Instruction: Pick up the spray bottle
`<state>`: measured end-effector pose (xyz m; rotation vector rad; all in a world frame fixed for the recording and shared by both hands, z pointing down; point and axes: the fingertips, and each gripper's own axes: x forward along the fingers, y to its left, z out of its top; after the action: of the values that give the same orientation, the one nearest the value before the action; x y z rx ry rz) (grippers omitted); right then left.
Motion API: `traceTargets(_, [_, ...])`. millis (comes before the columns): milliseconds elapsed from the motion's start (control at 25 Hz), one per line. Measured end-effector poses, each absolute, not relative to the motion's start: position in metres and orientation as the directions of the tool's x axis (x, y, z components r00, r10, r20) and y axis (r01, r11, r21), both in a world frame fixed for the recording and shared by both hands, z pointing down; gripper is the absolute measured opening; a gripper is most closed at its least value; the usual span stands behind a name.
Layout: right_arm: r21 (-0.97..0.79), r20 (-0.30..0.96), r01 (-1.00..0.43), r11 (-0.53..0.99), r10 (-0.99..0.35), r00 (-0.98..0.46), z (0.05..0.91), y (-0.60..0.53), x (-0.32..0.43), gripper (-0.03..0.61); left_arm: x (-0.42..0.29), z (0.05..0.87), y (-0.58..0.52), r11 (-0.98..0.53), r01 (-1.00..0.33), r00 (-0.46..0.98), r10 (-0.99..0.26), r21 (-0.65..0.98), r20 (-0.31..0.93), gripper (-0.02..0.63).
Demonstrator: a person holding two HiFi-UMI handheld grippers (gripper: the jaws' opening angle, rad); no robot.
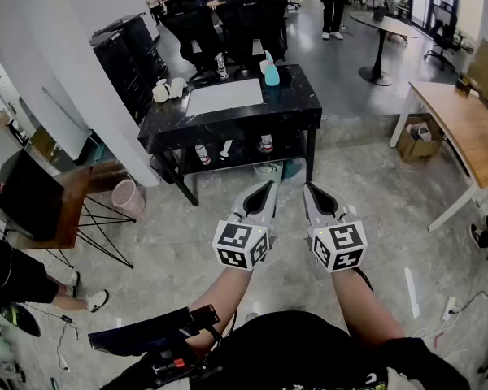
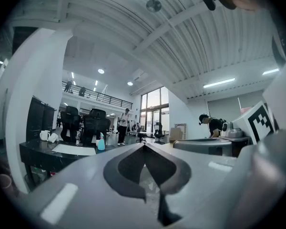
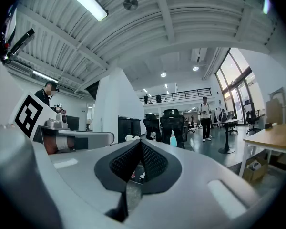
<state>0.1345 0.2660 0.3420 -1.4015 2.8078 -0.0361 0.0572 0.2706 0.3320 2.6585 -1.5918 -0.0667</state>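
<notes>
A teal spray bottle with a white head stands upright at the far edge of a black table, well ahead of me. The left gripper view shows the spray bottle small and distant, and so does the right gripper view. My left gripper and right gripper hover side by side over the tiled floor, short of the table's near edge. Both point at the table with jaws shut and nothing between them, as the left gripper and right gripper close-ups confirm.
On the table lie a white mat, white mugs and a can; small bottles sit on its lower shelf. Black office chairs stand behind. A wooden desk and cardboard box are right; a pink bin is left.
</notes>
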Motion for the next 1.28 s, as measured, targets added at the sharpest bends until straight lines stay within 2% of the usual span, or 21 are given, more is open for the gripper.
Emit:
traceTargets(720, [-0.052,-0.011,-0.756,0.652,-0.758,-0.652,0.352,0.234,0.18,0.025,0.111,0.347,0.243,-0.455,-0.889,0.456,-0.89,0.058,0.01,0.0])
traceTargets(1280, [-0.043,0.032,-0.761,0.648,-0.76,-0.649,0.373,0.152,0.133,0.025,0.065,0.369,0.155,-0.47,-0.876,0.474,-0.881,0.107,0.012,0.0])
